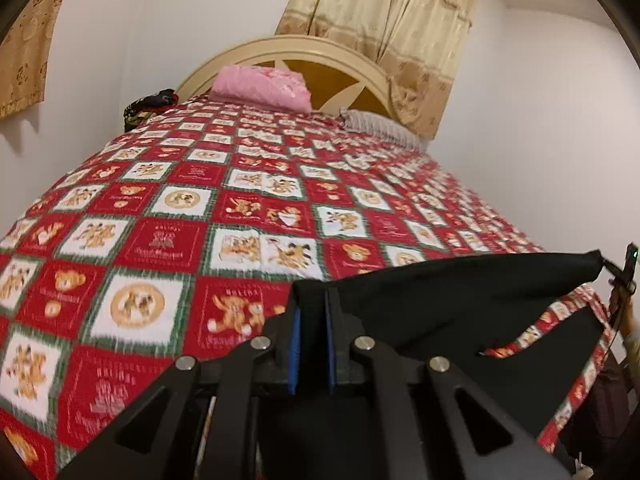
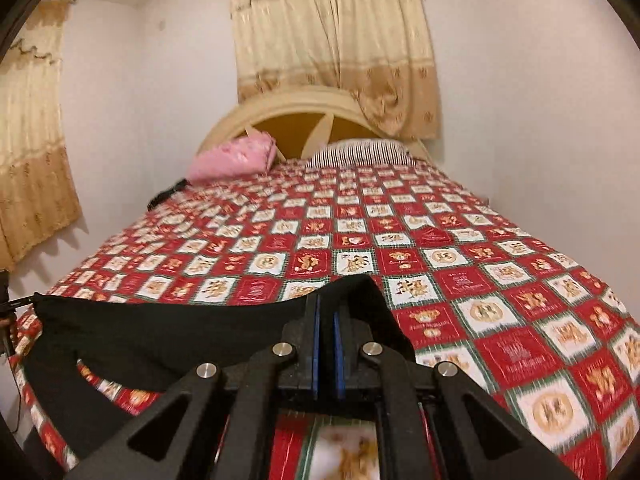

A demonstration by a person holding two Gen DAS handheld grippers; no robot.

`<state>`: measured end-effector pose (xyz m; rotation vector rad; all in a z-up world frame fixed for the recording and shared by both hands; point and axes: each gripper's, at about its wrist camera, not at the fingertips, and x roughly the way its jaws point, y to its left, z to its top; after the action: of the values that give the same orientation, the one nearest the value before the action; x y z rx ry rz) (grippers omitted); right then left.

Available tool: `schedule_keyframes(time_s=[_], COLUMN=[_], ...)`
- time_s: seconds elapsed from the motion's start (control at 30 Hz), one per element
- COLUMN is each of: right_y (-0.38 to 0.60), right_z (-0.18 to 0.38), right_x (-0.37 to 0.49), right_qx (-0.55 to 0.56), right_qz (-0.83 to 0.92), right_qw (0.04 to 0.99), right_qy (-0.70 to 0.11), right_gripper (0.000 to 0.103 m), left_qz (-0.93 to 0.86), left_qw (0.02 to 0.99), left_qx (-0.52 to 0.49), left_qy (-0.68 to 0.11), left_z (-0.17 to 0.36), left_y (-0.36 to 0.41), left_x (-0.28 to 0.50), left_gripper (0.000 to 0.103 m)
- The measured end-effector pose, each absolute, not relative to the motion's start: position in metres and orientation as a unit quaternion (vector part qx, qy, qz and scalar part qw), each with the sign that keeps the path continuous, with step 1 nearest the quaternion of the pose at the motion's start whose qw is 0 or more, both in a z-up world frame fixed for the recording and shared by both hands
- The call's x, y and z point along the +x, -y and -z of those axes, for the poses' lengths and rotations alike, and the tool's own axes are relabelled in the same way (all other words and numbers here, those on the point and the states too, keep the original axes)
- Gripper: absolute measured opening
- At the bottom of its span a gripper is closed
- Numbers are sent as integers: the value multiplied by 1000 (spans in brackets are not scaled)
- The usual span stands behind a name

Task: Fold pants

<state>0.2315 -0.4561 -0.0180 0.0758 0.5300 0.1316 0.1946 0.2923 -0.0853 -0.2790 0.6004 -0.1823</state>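
Observation:
The black pants point(image 1: 460, 292) hang stretched between my two grippers, raised above the near end of the bed. My left gripper point(image 1: 312, 300) is shut on one end of the pants' top edge. The fabric runs right to the other gripper point(image 1: 622, 276), seen small at the right edge. In the right wrist view my right gripper point(image 2: 326, 312) is shut on the other end of the pants point(image 2: 168, 328), which stretch left to the left gripper point(image 2: 16, 304). The lower part of the pants drapes down out of view.
The bed has a red and white teddy-bear quilt point(image 1: 240, 200) and a cream headboard point(image 1: 288, 48). A pink folded blanket point(image 1: 262, 88), a striped pillow point(image 2: 360, 152) and dark clothing point(image 1: 148, 108) lie at the head. White walls and beige curtains point(image 2: 328, 40) surround.

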Motion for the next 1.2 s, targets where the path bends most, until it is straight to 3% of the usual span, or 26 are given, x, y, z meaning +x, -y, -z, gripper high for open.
schedule_keyframes(time_s=[0.2,0.73,0.9,1.03,1.2], right_y=[468,500,498,494,488], right_z=[31,90,91,83,46], right_x=[157,88,73,53,22], right_qx=[60,95,91,59,76], right_qz=[-52,3,9,46,69], right_qw=[969,949,942,938,951], right_qy=[-233,-300,-324,-338,-290], right_gripper=[5,6,6,23,23], left_qz=[101,106,94,87,65], left_qw=[940,937,942,942,944], left_qx=[-162,-139,-121,-108,-105], left_qy=[-284,-303,-298,-306,-305], left_z=[99,136,136,139,139], left_y=[-296,-295,-296,-300,-308], left_x=[158,103,93,80,55], left_gripper=[11,12,19,19,19])
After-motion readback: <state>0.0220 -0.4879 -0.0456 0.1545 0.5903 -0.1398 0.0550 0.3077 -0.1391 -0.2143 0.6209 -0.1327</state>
